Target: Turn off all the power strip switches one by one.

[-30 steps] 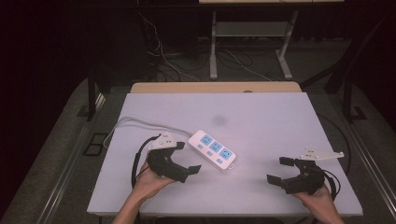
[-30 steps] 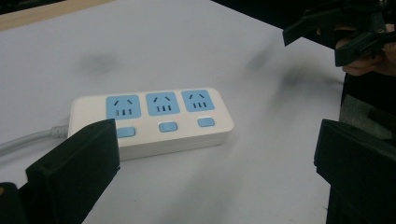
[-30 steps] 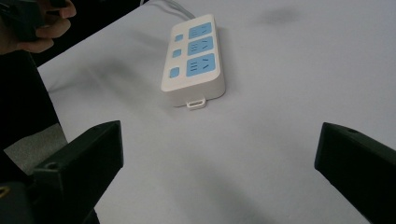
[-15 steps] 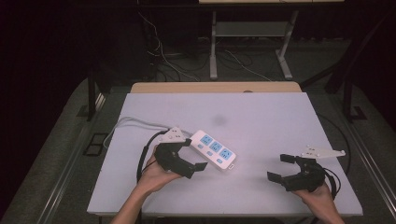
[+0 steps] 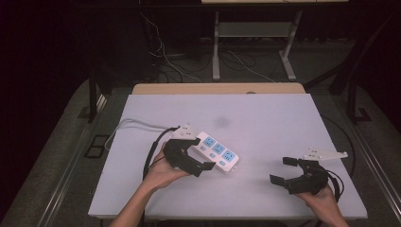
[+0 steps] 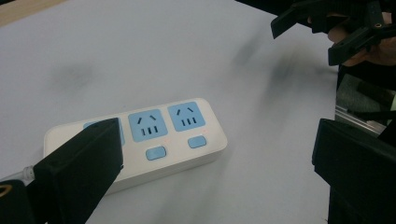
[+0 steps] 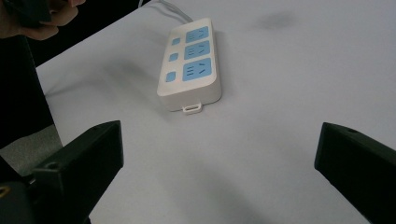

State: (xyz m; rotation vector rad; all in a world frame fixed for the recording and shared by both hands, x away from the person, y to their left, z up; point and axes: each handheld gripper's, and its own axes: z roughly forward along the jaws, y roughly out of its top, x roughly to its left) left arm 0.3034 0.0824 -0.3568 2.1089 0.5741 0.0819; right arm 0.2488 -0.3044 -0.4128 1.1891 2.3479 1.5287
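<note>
Where cabled, power strip [image 5: 215, 151] up-left

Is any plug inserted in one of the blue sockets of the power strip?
No, in the right gripper view all three blue sockets of the power strip show bare slots with no plug in them.

Looks like a lab or recording test room, not a home. Plain white bench [image 5: 265, 109] with a bare wooden strip [image 5: 217, 88] along its far edge, dark surroundings, grey carpeted floor [image 5: 61, 156]. Loose cables [image 5: 246, 64] run across the floor behind the bench, around the metal legs of another table [image 5: 216, 42]. A white power strip [image 5: 215, 150] with blue sockets lies on the bench, its cord [image 5: 132, 124] trailing off the left side.
</note>
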